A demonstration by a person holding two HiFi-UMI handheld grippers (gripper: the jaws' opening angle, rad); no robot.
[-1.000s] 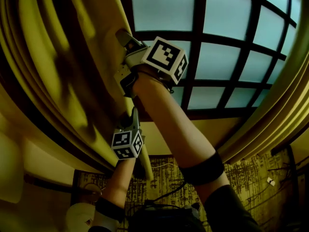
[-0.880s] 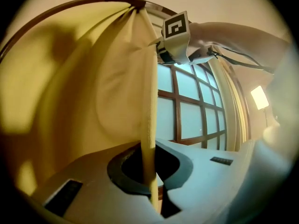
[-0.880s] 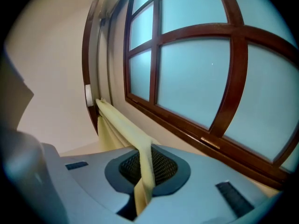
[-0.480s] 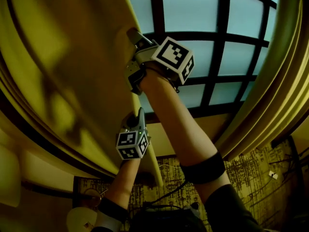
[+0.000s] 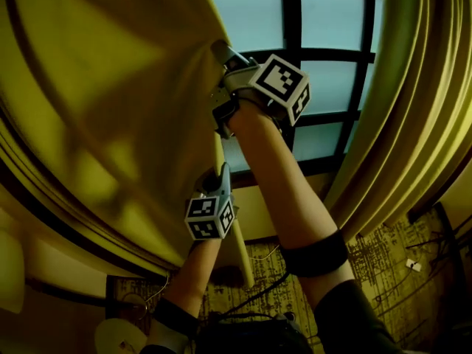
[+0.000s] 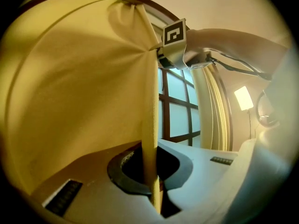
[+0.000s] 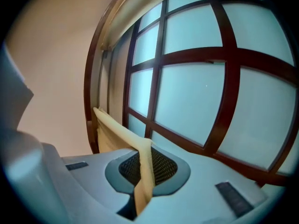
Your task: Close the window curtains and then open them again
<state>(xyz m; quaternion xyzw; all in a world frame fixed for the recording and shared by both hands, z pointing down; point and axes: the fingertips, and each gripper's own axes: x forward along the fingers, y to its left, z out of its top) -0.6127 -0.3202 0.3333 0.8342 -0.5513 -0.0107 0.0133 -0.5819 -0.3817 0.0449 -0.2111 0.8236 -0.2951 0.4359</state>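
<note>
left hand-held gripper (image 5: 223,171): clamped on vertical edge of yellow curtain (image 5: 110,87) | right hand-held gripper (image 5: 221,49): clamped on it higher | opposite curtain (image 5: 398,124): to their right, window (image 5: 324,21) between

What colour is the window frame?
Dark reddish-brown; the window frame shows best in the right gripper view.

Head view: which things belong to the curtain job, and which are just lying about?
Job: held curtain; left gripper and right gripper, both shut on its edge; other curtain; window.
Lying about: cable; carpet; small white object on the floor.
</note>
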